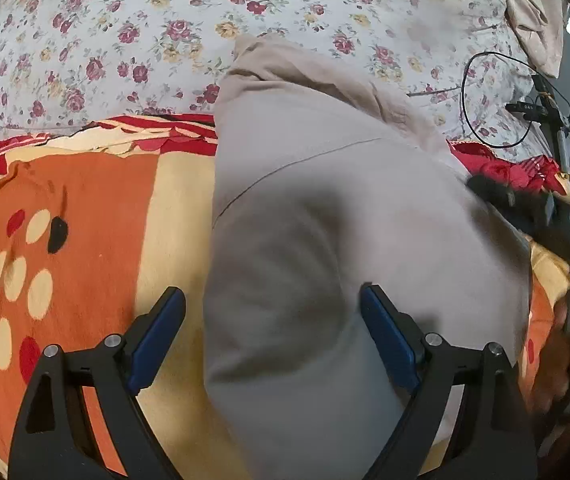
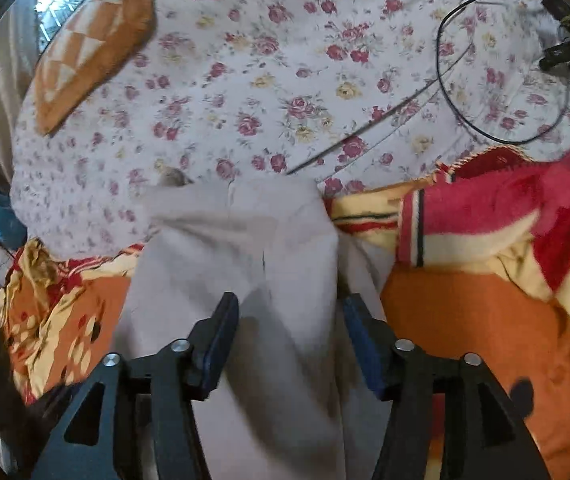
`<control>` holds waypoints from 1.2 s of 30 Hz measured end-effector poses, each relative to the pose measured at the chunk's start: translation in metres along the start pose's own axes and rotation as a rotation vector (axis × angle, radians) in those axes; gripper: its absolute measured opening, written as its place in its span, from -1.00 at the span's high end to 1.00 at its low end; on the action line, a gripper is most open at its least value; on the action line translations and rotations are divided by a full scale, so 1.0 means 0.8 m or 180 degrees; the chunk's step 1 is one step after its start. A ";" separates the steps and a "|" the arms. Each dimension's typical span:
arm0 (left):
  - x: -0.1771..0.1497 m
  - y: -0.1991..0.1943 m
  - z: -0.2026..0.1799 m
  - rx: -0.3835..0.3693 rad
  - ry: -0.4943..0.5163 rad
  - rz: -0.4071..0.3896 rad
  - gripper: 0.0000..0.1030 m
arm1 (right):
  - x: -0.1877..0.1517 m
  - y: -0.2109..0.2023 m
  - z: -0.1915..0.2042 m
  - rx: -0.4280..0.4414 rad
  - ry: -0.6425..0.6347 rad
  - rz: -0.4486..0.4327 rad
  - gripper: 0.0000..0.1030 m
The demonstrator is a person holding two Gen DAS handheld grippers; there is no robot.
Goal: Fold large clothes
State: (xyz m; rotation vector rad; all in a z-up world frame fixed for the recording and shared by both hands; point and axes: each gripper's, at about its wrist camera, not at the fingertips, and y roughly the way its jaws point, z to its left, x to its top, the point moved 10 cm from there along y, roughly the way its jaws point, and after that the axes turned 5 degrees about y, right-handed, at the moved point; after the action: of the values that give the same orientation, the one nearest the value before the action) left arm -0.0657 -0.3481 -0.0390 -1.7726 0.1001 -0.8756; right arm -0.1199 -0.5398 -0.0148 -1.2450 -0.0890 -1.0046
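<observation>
The beige garment [image 1: 325, 240] lies in a long folded strip across the orange-and-yellow blanket [image 1: 85, 208], its far end reaching onto the floral bedsheet [image 1: 125, 40]. The left gripper [image 1: 273, 308] hovers above it, fingers spread wide with nothing between them. The right gripper [image 2: 291, 316] does likewise, fingers wide apart. A black cable [image 2: 465, 112] loops on the sheet, and an orange checkered pillow [image 2: 97, 48] sits well beyond.

Both wrist cameras look steeply down from close above the bed, each past its own spread fingers. They share the grey garment [image 1: 345, 220] [image 2: 237, 264], the orange blanket [image 1: 85, 200] [image 2: 465, 320], the floral sheet [image 1: 125, 40] [image 2: 285, 80] and the looped black cable [image 1: 469, 120] [image 2: 445, 92].
</observation>
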 end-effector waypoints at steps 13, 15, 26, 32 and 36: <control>0.003 -0.016 0.008 -0.0189 0.0018 0.0050 -0.75 | -0.014 -0.013 -0.030 0.0031 -0.0083 0.0029 -0.60; 0.007 -0.013 0.012 -0.0337 -0.0069 0.0069 -0.75 | -0.012 -0.007 -0.037 0.0080 -0.0037 0.0083 -0.60; 0.017 0.037 0.004 -0.1031 -0.0474 0.0337 -0.98 | -0.001 0.069 -0.037 0.0719 0.0124 0.0591 -0.67; 0.029 0.028 -0.021 -0.1022 -0.0083 0.0246 -0.16 | -0.008 0.074 -0.016 0.1112 0.0469 0.0742 0.29; 0.042 -0.028 -0.018 -0.1038 0.0035 0.0088 0.43 | -0.005 0.036 0.019 0.1205 0.0342 0.0674 0.49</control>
State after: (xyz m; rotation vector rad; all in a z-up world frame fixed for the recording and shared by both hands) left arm -0.0576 -0.3666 -0.0013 -2.0633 0.2879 -0.8865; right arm -0.0961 -0.5258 -0.0323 -0.8345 -0.0588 -0.8228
